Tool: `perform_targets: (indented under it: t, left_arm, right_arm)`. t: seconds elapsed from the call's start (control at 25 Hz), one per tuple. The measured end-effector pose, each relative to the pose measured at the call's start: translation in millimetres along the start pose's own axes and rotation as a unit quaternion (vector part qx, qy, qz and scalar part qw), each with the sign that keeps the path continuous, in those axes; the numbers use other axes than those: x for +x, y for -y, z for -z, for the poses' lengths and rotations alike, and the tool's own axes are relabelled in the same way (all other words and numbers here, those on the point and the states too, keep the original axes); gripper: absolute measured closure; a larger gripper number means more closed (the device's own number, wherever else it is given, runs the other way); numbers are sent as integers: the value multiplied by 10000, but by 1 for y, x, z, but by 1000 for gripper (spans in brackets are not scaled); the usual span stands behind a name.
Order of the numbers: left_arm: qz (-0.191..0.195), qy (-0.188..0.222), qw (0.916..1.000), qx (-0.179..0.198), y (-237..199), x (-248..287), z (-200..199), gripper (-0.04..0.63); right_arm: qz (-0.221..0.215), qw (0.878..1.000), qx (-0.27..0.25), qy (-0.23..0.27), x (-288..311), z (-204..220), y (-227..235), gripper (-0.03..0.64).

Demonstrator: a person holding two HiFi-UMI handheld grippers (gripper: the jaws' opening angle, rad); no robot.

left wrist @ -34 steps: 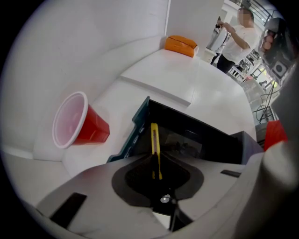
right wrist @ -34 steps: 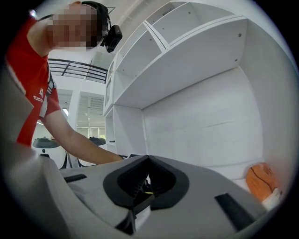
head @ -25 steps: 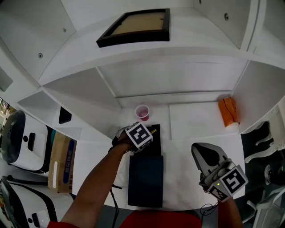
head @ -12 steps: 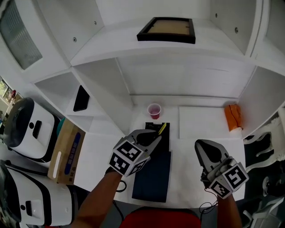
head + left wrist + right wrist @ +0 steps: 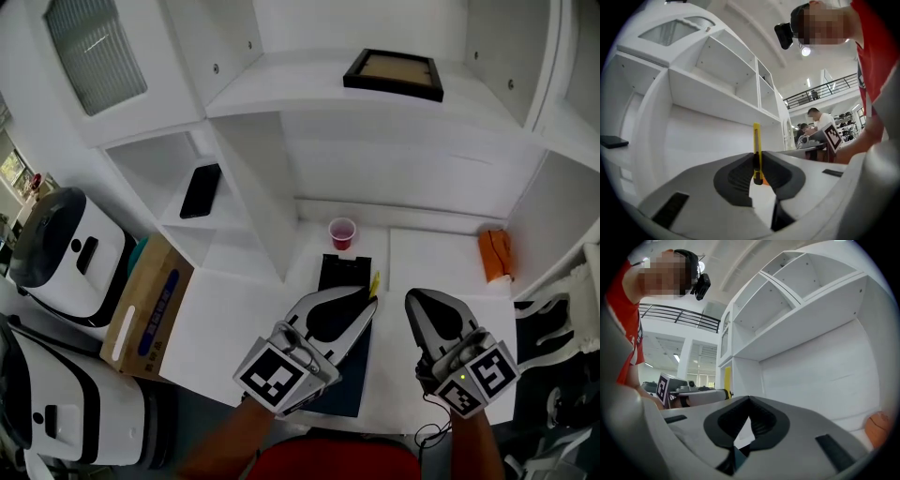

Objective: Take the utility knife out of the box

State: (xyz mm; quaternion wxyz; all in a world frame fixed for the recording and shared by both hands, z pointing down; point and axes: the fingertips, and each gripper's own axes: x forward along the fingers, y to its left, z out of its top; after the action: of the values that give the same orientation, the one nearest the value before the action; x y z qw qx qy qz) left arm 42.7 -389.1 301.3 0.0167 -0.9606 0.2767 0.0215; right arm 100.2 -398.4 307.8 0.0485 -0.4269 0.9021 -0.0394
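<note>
Smooth yellow plastic utility knife (image 5: 756,140); matt grey plastic left gripper (image 5: 368,305) with 2 ribbed black pads (image 5: 736,176); smooth white shelving (image 5: 281,94); brown cardboard carton (image 5: 141,314) at left.

White desk (image 5: 230,314), black box (image 5: 343,272), pink cup (image 5: 343,232), orange packet (image 5: 497,253) on it
</note>
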Motion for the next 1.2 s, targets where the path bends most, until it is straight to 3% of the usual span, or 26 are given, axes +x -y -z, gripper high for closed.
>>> perform_targets:
  t: [1.2]
  left_arm:
    - [243,-35,9996,127,20,6,-3,522]
  right_arm:
    - [76,9991,-397,-111,-15,-7,-9,614]
